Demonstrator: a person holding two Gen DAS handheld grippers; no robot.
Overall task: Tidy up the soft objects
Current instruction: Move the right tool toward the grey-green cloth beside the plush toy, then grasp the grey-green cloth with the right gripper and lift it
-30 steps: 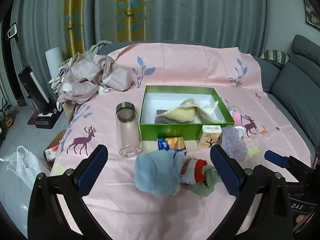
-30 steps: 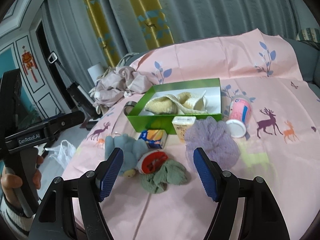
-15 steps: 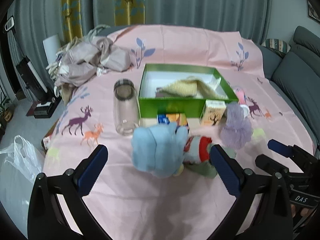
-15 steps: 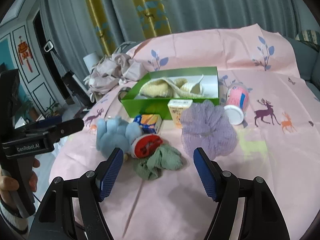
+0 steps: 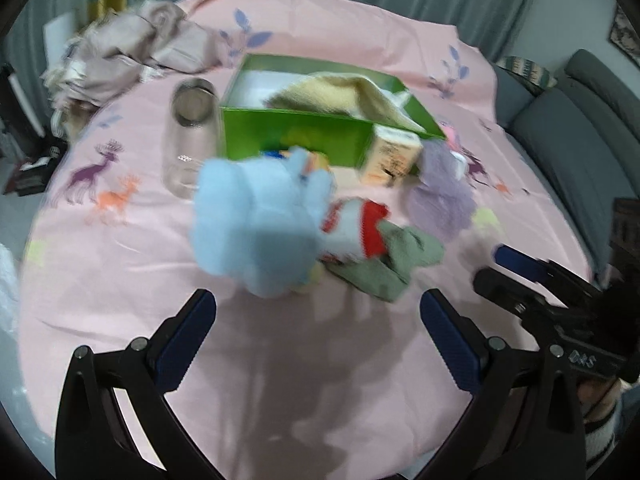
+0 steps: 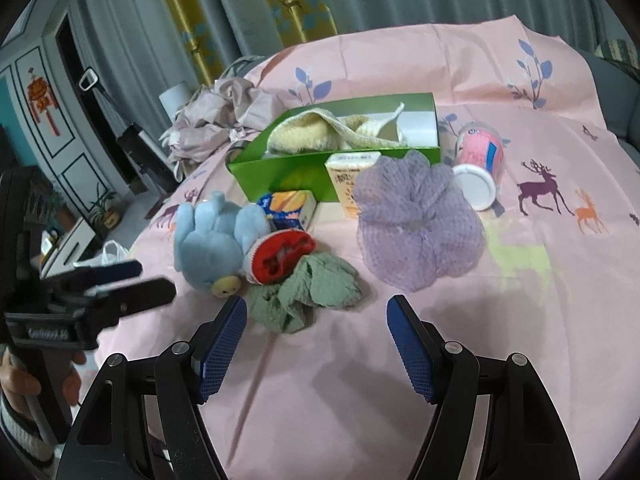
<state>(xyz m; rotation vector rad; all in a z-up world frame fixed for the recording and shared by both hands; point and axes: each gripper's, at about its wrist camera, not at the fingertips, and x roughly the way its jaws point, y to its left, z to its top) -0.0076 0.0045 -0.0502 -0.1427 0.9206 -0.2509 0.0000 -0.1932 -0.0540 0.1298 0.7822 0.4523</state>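
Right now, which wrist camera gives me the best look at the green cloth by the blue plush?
The right wrist view: the green cloth is sharp, centred and just ahead of the open right gripper. In the left wrist view it is motion-blurred, off to the right beside the blue plush.

Looks like a home living room: grey sofa (image 5: 580, 128), long curtains (image 6: 248, 12), deer-print pink tablecloth (image 6: 540, 152), potted plant (image 6: 102, 208) by panelled door (image 6: 52, 92).

blue plush (image 6: 212, 240) lies on its side, touching a red-cuffed sock (image 6: 280, 256) and a crumpled green cloth (image 6: 312, 296). purple mesh pouf (image 6: 416, 232) sits apart. cream towel (image 6: 320, 132) fills green box (image 6: 280, 176).
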